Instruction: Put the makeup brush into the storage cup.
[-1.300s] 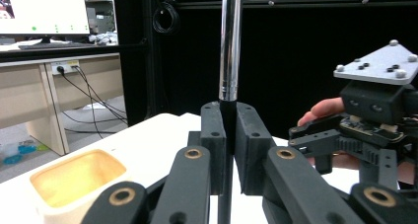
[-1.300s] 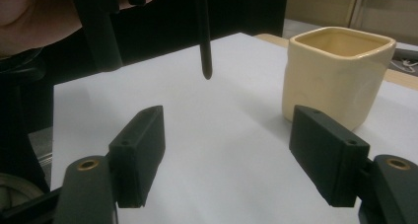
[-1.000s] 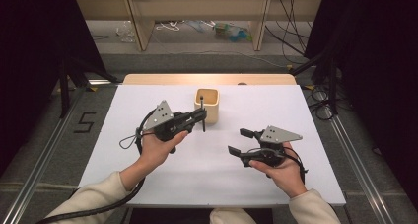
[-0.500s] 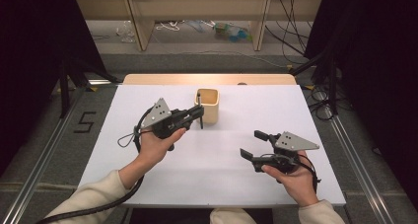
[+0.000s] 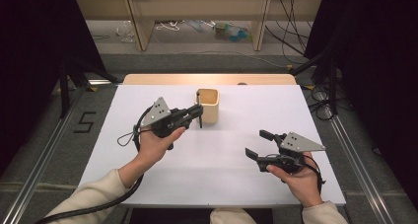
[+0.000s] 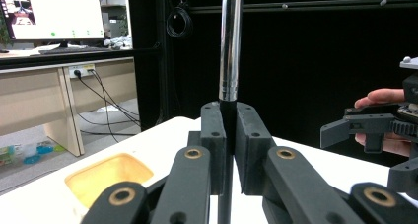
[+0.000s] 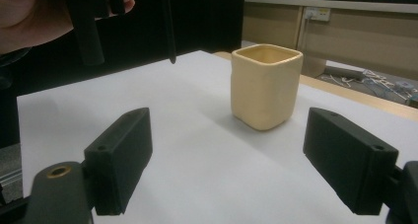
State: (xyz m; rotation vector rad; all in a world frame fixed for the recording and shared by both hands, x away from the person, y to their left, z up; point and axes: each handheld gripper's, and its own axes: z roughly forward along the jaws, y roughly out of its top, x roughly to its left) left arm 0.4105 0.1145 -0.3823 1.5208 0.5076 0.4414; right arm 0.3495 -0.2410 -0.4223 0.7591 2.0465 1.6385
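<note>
A beige square cup (image 5: 209,105) stands on the white table (image 5: 222,179), back of centre. My left gripper (image 5: 196,111) is shut on a thin black-and-silver pen (image 5: 200,119), held upright just left of the cup. Up close, the pen (image 6: 230,46) rises between the left gripper's (image 6: 228,135) shut jaws, with the cup (image 6: 106,177) below left. My right gripper (image 5: 255,143) hovers open at the table's right, pointing at the cup (image 7: 266,86). The right gripper's (image 7: 226,150) jaws have just been opening slightly, with nothing between them. The pen (image 7: 168,26) hangs at upper left.
A wooden strip (image 5: 207,79) edges the table's far side, with floor, cables and clutter beyond. Metal rails (image 5: 49,150) run along both sides. In the left gripper view, a monitor (image 6: 49,12) sits on a desk at left, and the right gripper (image 6: 355,128) shows at right.
My right gripper has moved to the right and a little nearer the person, away from the cup, still open. The left gripper with the pen has stayed in place.
</note>
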